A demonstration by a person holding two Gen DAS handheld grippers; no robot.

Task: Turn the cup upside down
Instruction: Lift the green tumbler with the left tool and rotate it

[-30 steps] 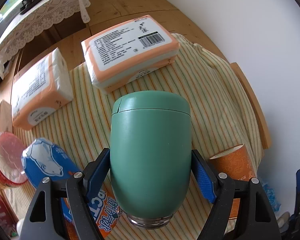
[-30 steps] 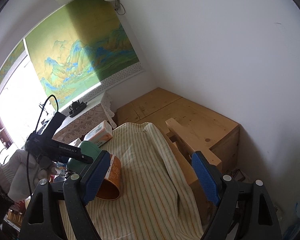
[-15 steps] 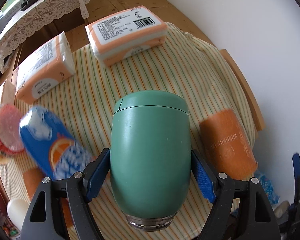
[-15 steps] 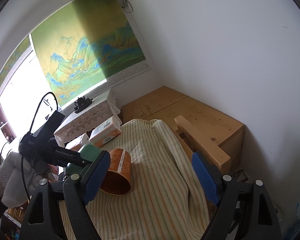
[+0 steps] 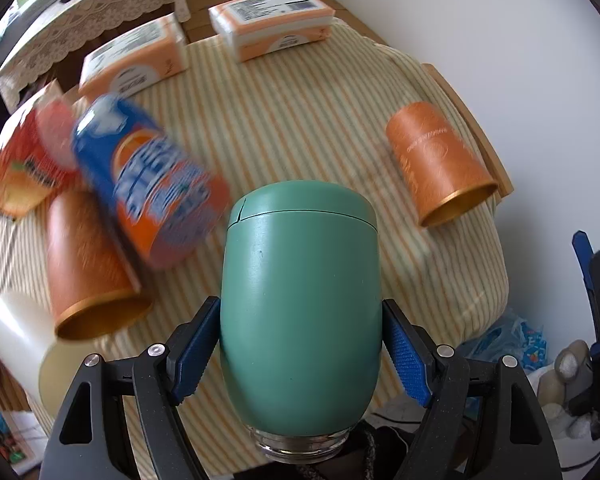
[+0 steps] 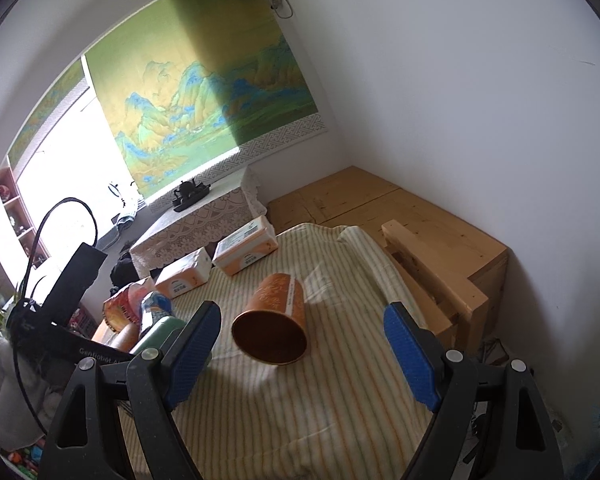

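The left gripper (image 5: 300,354) holds the green cup (image 5: 300,304) tight, with one blue pad (image 5: 194,354) on each side of it. The cup is up in the air over the striped cloth (image 5: 300,120), with its lid end pointing away from the camera and a glass bit (image 5: 300,446) at the near end. In the right wrist view only a small part of the green cup (image 6: 162,330) shows at 9 o'clock, behind the near blue pad (image 6: 194,354).

The right gripper (image 6: 300,354) is wide and holds nothing. It hangs over the cloth (image 6: 300,400). Just past it an orange cup (image 6: 274,320) lies on its side, with its open mouth facing the camera. In the left wrist view this orange cup (image 5: 436,160) is at 2 o'clock, well apart from the green cup.

At 9 o'clock in the left wrist view lies another orange cup (image 5: 88,268) on its side. A blue and orange tub (image 5: 152,176) is blurry and sits just above it. A white cup (image 5: 24,344) is at 8 o'clock. Two tissue packs (image 5: 276,20) sit at the far edge of the cloth, near 12 o'clock. A red bag (image 5: 24,168) is at 10 o'clock
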